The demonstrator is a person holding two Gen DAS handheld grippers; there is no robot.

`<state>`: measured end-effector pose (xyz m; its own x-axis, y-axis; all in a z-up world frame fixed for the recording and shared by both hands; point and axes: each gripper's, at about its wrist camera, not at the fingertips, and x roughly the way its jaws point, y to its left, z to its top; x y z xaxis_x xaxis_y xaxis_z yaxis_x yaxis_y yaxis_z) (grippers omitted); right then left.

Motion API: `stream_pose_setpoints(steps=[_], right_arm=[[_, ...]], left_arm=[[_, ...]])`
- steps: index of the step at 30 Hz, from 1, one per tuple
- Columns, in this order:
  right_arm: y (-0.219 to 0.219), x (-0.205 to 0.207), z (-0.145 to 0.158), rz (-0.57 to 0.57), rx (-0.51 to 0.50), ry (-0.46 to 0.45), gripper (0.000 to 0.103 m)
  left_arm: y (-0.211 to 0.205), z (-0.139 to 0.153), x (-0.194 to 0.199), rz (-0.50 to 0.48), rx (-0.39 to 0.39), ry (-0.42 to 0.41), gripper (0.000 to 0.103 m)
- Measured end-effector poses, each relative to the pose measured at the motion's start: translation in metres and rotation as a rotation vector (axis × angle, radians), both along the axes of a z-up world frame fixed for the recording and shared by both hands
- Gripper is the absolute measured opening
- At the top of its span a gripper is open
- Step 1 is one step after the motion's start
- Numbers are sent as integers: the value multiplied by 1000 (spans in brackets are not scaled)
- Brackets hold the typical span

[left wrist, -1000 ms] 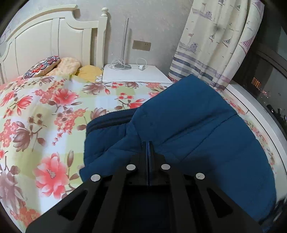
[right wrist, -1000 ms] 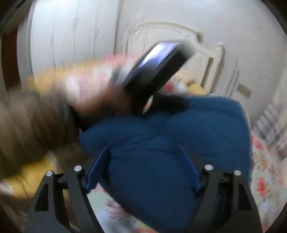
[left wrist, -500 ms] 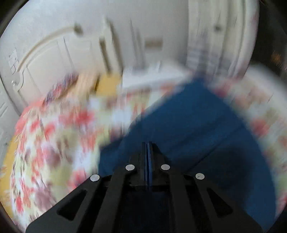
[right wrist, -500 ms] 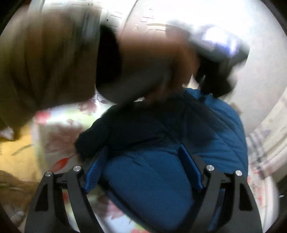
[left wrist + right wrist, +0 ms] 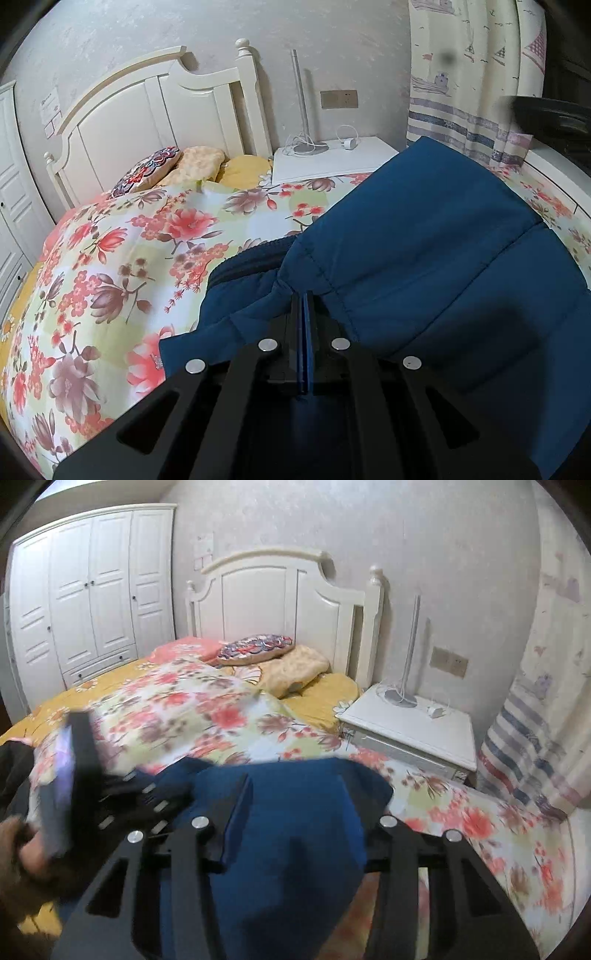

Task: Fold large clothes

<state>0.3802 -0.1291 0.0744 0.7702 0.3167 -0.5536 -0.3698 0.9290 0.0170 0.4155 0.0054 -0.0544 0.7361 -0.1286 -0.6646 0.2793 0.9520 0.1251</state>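
Left claw (image 5: 303,295): clenched on a fold of the blue jacket (image 5: 424,236), pads pressed flat together over the cloth. Jacket: spread ahead and to the right of that claw, over the floral quilt (image 5: 122,258). Right claw (image 5: 295,794): jaws just closing, jacket bulging up between the blue pads; pad contact unclear, so grasp cannot be told. Ahead of both claws: headboard (image 5: 266,587), nightstand (image 5: 413,727).
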Motion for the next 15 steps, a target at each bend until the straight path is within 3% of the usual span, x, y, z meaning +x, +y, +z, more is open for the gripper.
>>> stream_pose_setpoints(steps=[2, 3, 4, 5, 9, 15], right_arm=[[11, 39, -28, 25, -24, 118, 46], [20, 55, -53, 30, -107, 177, 48], [24, 62, -70, 44, -154, 208, 48], [23, 64, -75, 39, -138, 209, 49], [25, 59, -54, 13, -129, 202, 49], [8, 78, -13, -52, -34, 80, 50]], left_arm=[[0, 0, -1, 8, 5, -5, 5], [1, -1, -1, 20, 13, -8, 5], [2, -1, 0, 33, 13, -7, 5], [3, -2, 2, 30, 9, 4, 5], [6, -3, 1, 23, -10, 3, 5], [7, -3, 1, 22, -19, 5, 5]])
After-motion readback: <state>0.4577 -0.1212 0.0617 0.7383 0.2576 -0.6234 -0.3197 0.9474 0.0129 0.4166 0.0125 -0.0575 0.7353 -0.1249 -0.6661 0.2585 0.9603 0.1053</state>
